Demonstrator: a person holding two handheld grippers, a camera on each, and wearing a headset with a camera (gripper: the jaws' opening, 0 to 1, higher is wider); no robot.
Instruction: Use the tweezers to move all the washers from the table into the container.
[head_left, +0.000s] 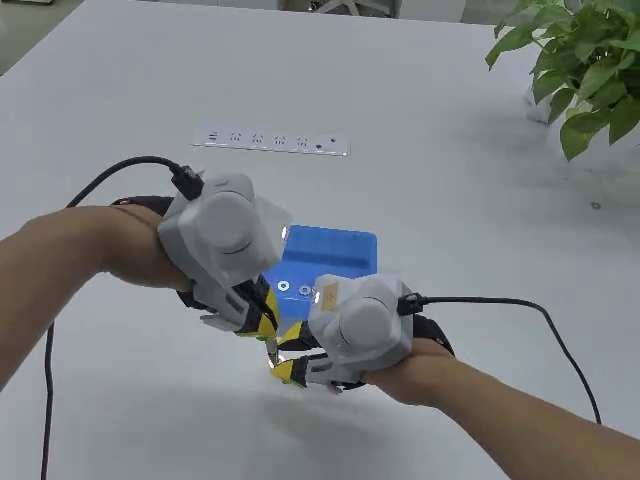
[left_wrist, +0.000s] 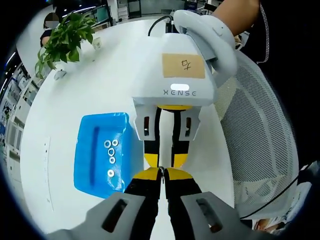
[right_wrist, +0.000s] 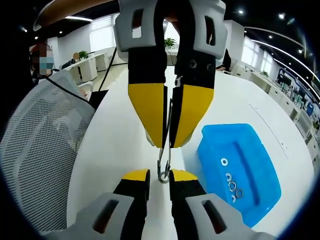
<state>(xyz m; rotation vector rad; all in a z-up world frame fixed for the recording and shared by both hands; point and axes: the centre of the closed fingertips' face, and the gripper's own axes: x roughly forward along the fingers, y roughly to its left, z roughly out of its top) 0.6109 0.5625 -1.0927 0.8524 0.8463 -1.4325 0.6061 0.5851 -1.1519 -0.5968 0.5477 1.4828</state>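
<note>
As my left gripper (right_wrist: 167, 142) clamps thin metal tweezers (right_wrist: 164, 162), my right gripper (right_wrist: 160, 176) sits parted around their tail: close squarely before left releases; small silver washers (right_wrist: 229, 176) lie inside blue plastic container (right_wrist: 255, 150).

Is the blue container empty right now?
No, several washers lie on the floor of the blue container in the left gripper view.

white table (head_left: 450, 200), green plant (head_left: 580, 60), mesh chair (right_wrist: 45, 150)
</note>
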